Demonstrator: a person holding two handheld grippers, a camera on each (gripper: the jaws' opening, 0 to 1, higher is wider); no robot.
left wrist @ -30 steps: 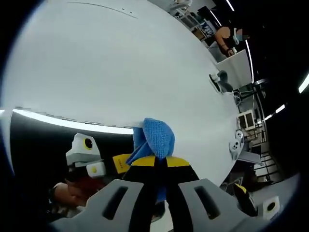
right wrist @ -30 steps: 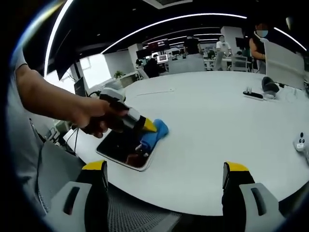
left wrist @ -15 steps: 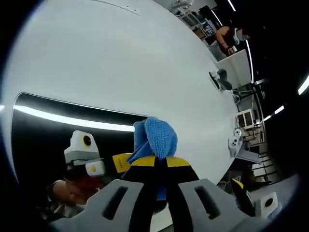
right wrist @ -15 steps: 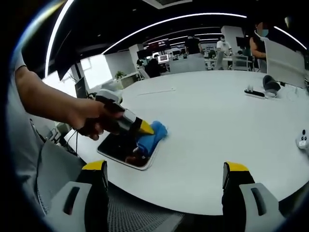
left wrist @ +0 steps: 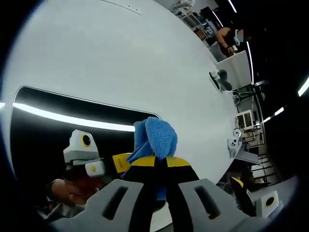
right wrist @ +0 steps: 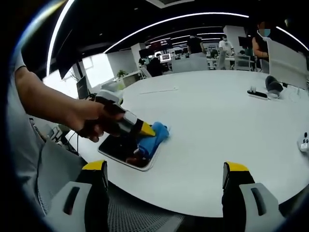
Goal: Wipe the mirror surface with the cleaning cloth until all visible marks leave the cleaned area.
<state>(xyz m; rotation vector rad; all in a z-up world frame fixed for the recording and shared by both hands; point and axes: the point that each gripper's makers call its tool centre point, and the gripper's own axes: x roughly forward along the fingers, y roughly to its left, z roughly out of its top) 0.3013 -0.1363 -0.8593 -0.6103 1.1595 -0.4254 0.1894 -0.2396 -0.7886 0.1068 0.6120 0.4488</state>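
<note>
A flat rectangular mirror lies near the front left edge of the white round table. In the left gripper view the mirror reflects a light strip and the gripper itself. My left gripper is shut on a blue cleaning cloth and presses it on the mirror's right part. From the right gripper view, the left gripper, held in a hand, rests the blue cloth on the mirror's far corner. My right gripper stands open above the table's near edge, holding nothing.
A power strip and a dark headset lie at the table's far right, with a white controller at the right edge. People stand at desks in the background. A grey chair sits below the mirror's edge.
The left gripper and cloth slid back onto the mirror over the last second: more mirror shows ahead of the cloth now. The right gripper stayed still and open.
</note>
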